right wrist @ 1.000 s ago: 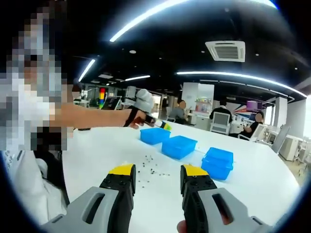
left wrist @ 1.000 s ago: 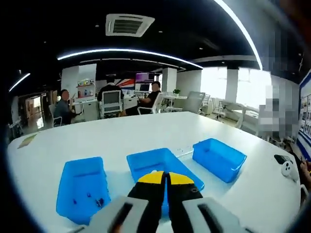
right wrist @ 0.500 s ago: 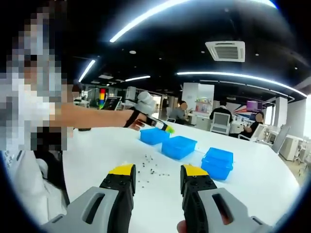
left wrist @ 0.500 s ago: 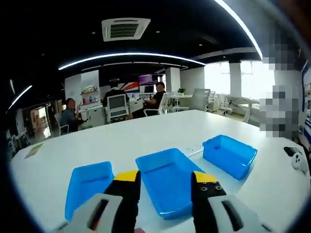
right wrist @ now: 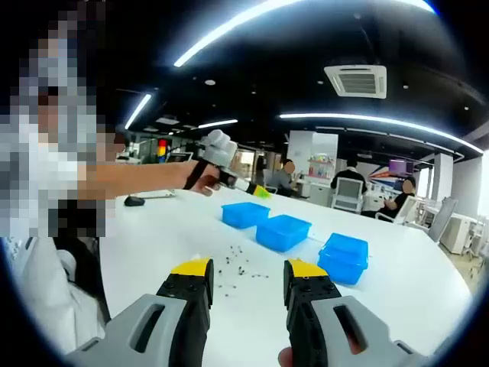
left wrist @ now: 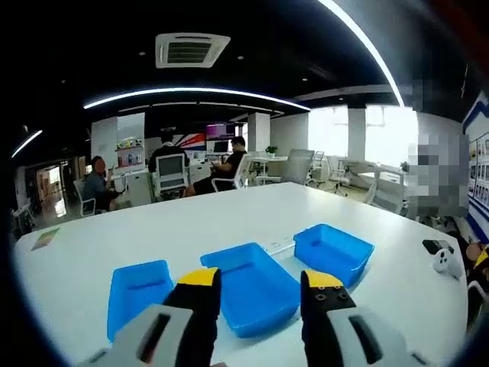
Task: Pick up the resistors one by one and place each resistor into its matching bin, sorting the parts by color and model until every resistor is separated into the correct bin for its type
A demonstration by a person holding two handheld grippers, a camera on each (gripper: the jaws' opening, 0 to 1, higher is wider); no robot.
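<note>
Between jaws and bins (right wrist: 283, 232): resistors (right wrist: 238, 266).

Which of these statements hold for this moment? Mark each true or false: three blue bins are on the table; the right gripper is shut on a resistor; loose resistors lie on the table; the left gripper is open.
1. Three blue bins stand on the white table. True.
2. The right gripper is shut on a resistor. False: its jaws stand apart with nothing between them.
3. Loose resistors lie scattered on the table. True.
4. The left gripper is open. True.
5. The bins are stacked. False: they sit side by side.
</note>
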